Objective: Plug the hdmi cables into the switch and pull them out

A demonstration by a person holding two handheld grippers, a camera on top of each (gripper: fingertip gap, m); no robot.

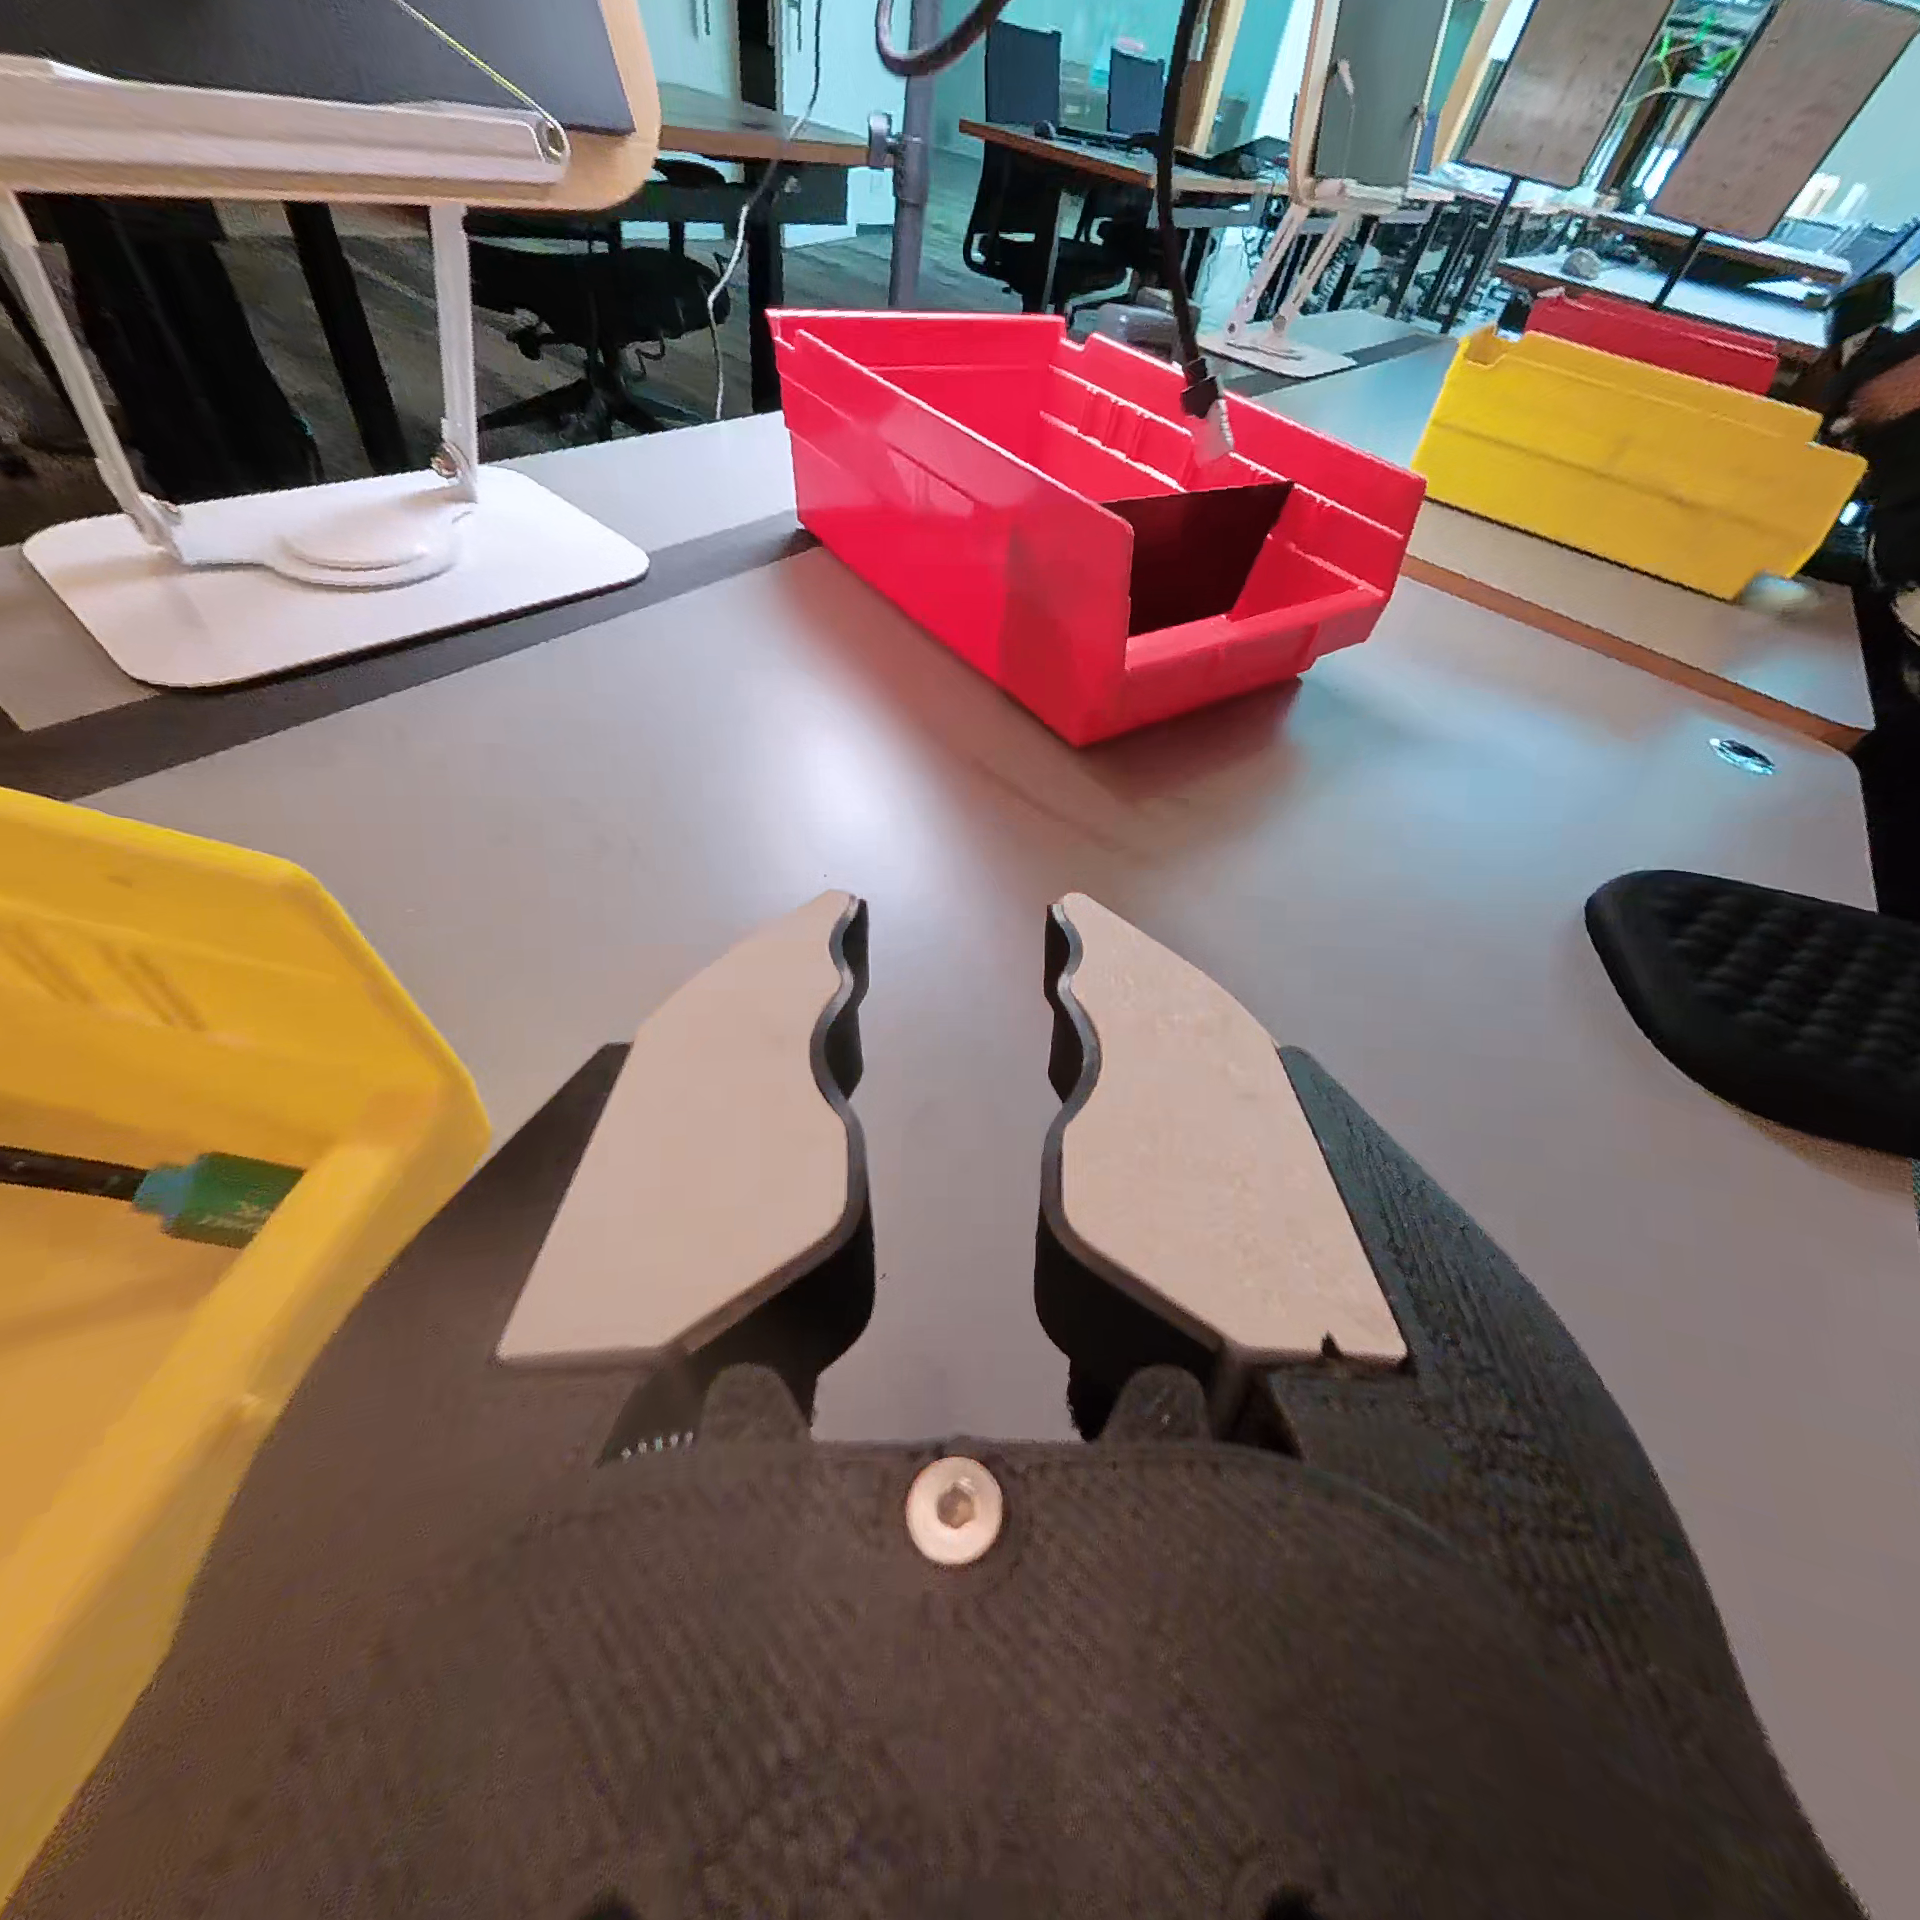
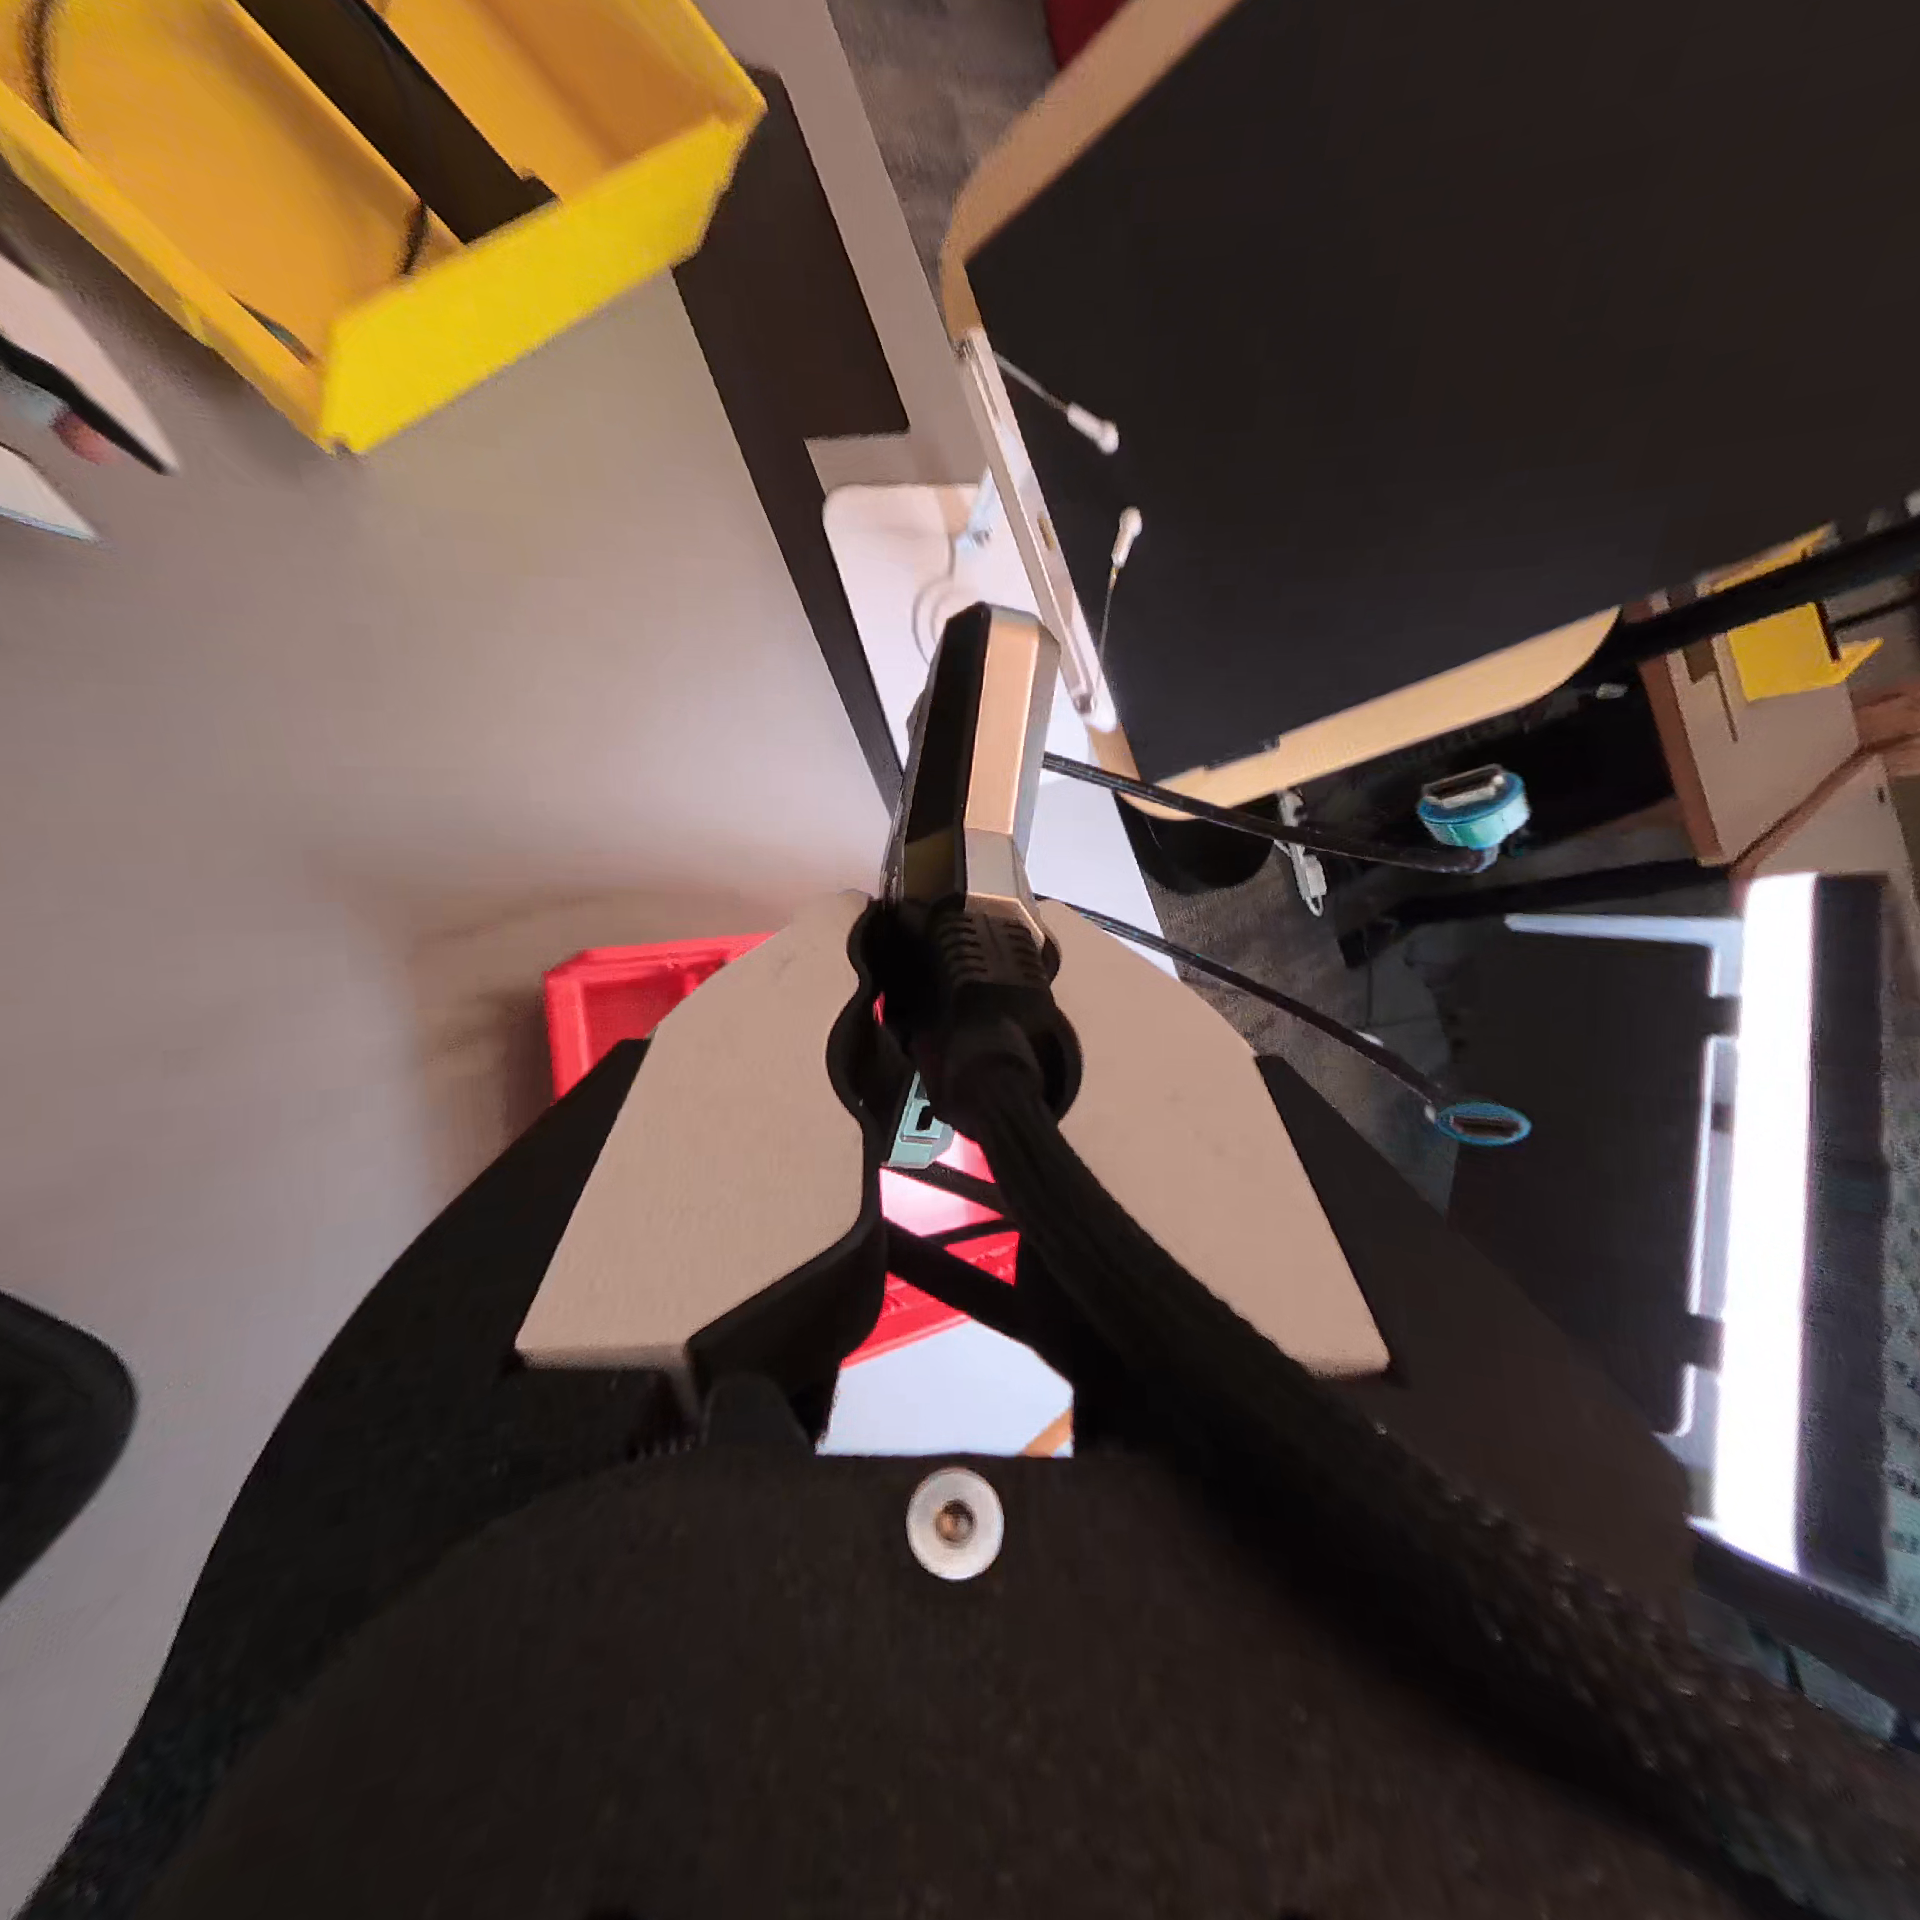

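Note:
In the right wrist view my right gripper (image 2: 961, 930) is shut on a black HDMI plug (image 2: 987, 951) that sits in the near end of the grey and black switch (image 2: 982, 748). The switch is held in the air over the red bin (image 2: 623, 997). A thick black braided cable (image 2: 1081, 1195) runs back between the fingers. Two thin leads with blue-ringed connectors (image 2: 1460, 810) (image 2: 1481, 1122) hang from the switch. My left gripper (image 1: 951, 925) is open and empty, low over the grey table (image 1: 727, 831). A green HDMI plug (image 1: 218, 1200) lies in the yellow bin (image 1: 208, 1039) on its left.
A red bin (image 1: 987, 540) stands mid-table, with a black cable end (image 1: 1205, 410) dangling over it. A white stand (image 1: 343, 571) is at the far left, a black wrist rest (image 1: 1766, 1008) at the right, and another yellow bin (image 1: 1621, 478) at the far right. My right fingertips sit around 35 cm from my left ones.

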